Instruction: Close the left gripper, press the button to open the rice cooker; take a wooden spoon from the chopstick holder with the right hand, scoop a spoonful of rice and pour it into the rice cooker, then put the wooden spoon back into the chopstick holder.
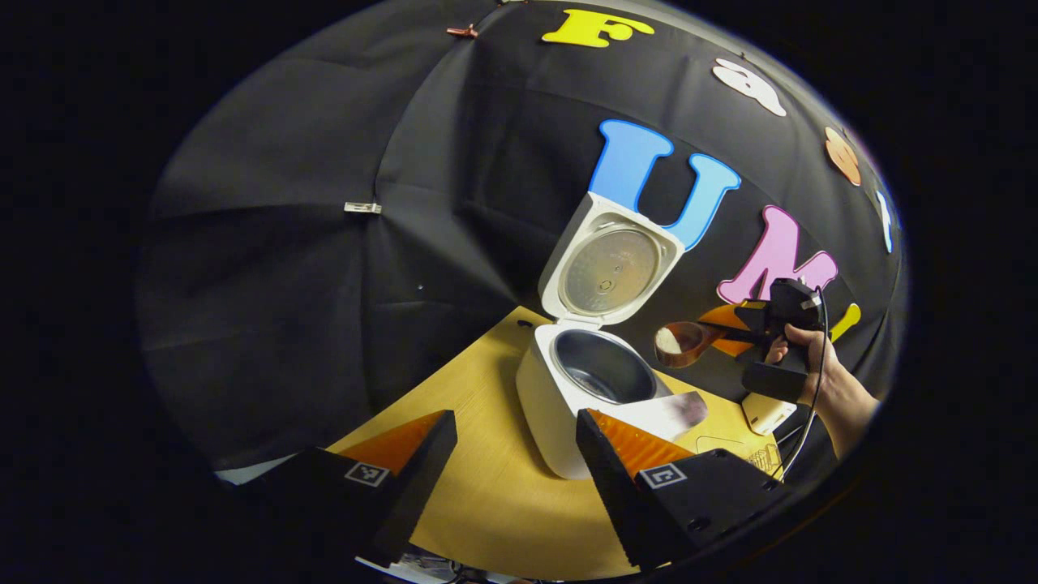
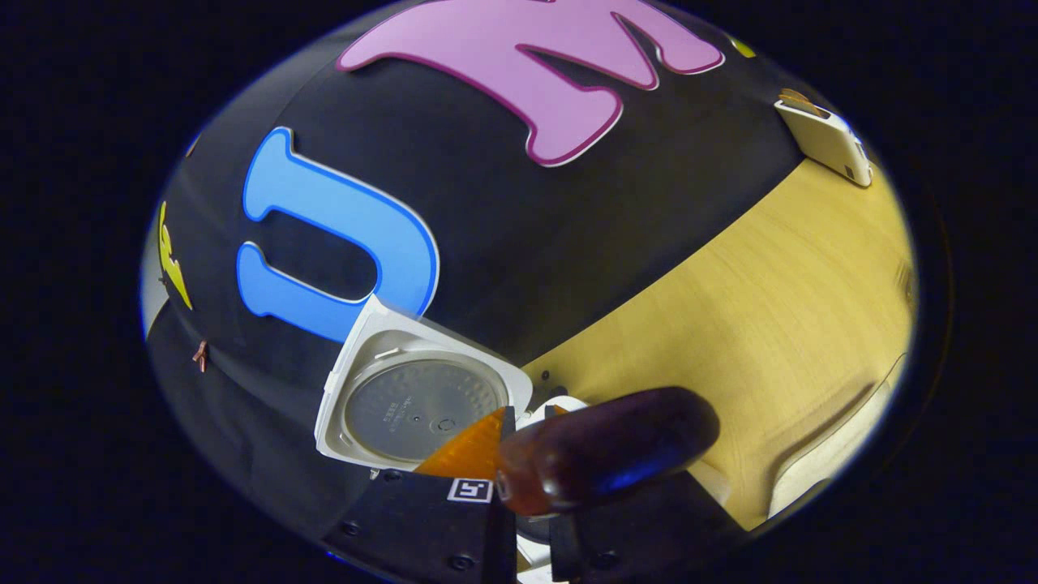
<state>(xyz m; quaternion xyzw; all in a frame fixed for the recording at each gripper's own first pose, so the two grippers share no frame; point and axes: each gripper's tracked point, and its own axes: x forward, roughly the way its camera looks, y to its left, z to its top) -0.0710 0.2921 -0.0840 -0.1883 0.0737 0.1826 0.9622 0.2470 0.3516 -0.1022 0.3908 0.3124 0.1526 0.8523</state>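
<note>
The white rice cooker [image 1: 559,405] stands on the wooden table with its lid [image 1: 610,269] raised and its grey inner pot [image 1: 604,367] showing. My left gripper [image 1: 515,418] is open in front of it, with nothing between the fingers. To the right of the pot, a hand [image 1: 815,377] holds my right gripper [image 1: 742,326], shut on the wooden spoon [image 1: 681,341]. The spoon's bowl hangs just above and beside the pot's rim, with something pale in it. In the right gripper view, the dark spoon [image 2: 608,458] sticks out from the gripper [image 2: 527,458] toward the open lid [image 2: 422,405].
A white holder [image 2: 827,142] with wooden pieces in it stands at the table's far corner by the booth wall. A pale box [image 1: 766,414] sits on the table under the hand. The wooden tabletop [image 2: 770,308] stretches to the right of the cooker.
</note>
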